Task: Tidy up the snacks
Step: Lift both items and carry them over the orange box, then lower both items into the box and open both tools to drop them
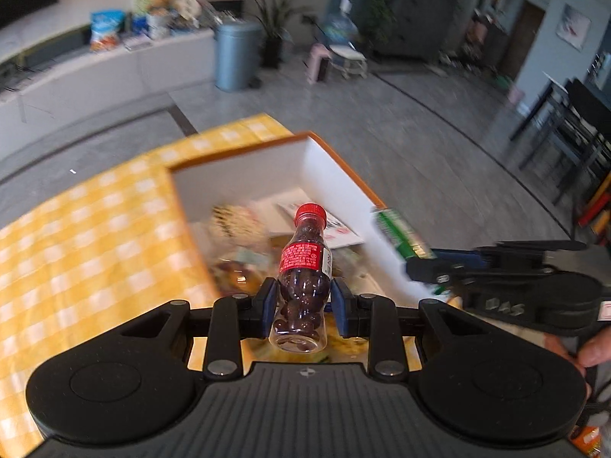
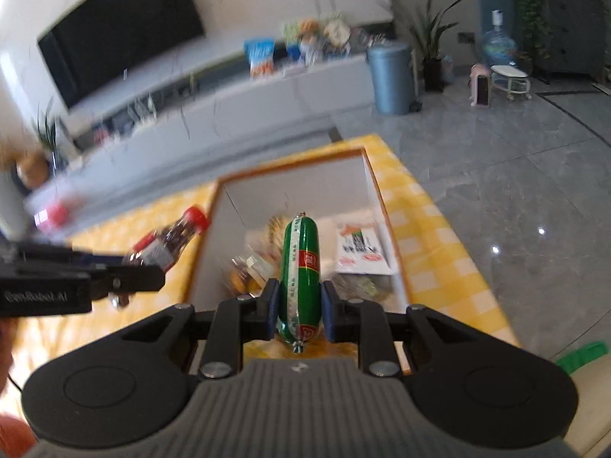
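Note:
My left gripper (image 1: 301, 305) is shut on a small clear bottle (image 1: 303, 267) with a red cap and red label, full of dark round sweets. It hangs above the near end of an orange-rimmed white box (image 1: 336, 175). My right gripper (image 2: 298, 305) is shut on a green sausage (image 2: 300, 267) in a plastic skin, held upright over the same box (image 2: 376, 191). Several snack packets (image 2: 361, 252) lie inside the box. Each gripper appears in the other's view: the right gripper (image 1: 424, 267) with the green sausage (image 1: 401, 233), the left gripper (image 2: 126, 286) with the bottle (image 2: 168, 244).
The box stands on a table with a yellow checked cloth (image 1: 95, 229). Grey tiled floor (image 2: 515, 191) lies beyond the table's edge. A blue bin (image 1: 236, 57), a low white TV cabinet (image 2: 229, 99) with snack bags, plants and dark chairs (image 1: 565, 133) stand further off.

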Demonstrator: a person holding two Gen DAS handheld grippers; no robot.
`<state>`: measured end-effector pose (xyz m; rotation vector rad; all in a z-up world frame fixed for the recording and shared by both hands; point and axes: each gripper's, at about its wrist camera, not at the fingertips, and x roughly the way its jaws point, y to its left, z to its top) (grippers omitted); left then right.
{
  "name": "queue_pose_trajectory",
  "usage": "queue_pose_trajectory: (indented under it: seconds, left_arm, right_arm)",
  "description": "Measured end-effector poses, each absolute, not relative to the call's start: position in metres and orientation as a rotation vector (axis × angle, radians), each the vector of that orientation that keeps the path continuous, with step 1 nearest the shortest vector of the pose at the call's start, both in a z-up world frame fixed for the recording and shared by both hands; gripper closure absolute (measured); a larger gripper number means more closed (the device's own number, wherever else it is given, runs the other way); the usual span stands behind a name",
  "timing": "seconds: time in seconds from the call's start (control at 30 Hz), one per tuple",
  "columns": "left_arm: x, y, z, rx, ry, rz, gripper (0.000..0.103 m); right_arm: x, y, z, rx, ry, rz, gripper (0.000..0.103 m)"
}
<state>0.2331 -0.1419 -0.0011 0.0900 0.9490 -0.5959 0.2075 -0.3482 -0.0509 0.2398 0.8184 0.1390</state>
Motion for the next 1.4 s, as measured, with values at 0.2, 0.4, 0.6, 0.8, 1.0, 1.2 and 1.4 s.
queue_pose_trajectory:
  seconds: [0.2, 0.4, 0.6, 0.8, 1.0, 1.2, 1.4]
  left_arm:
    - [0.251, -0.17, -0.025, 0.096, 1.062, -0.635, 0.069]
    - [0.258, -0.187, -0.041, 0.09, 1.12, -0.654, 0.069]
    - [0.255, -0.193, -0.05, 0.062, 1.166, -0.674, 0.069]
    - [0.25, -0.196, -0.051, 0.071, 1.18, -0.658, 0.069]
    - [0.247, -0.206, -0.052, 0.077, 1.19, -0.656, 0.069]
    - [0.249, -0.219, -0.056, 0.06, 1.206, -0.66, 0.069]
    - [0.25, -0.235, -0.065, 0.085, 1.224, -0.653, 0.069]
  right_arm:
    - [0.244, -0.358, -0.086, 0.174, 1.029, 0.155, 0.082]
    - [0.261, -0.336, -0.108, -0.079, 1.146, 0.181, 0.082]
    - [0.267, -0.33, -0.119, -0.177, 1.206, 0.1, 0.082]
    - [0.256, -0.326, -0.119, -0.195, 1.15, 0.079, 0.082]
    - [0.24, -0.326, -0.105, -0.19, 1.059, 0.084, 0.07]
    - [0.219, -0.33, -0.094, -0.22, 0.946, 0.08, 0.06]
    - [0.217, -0.335, -0.087, -0.222, 0.925, 0.09, 0.056]
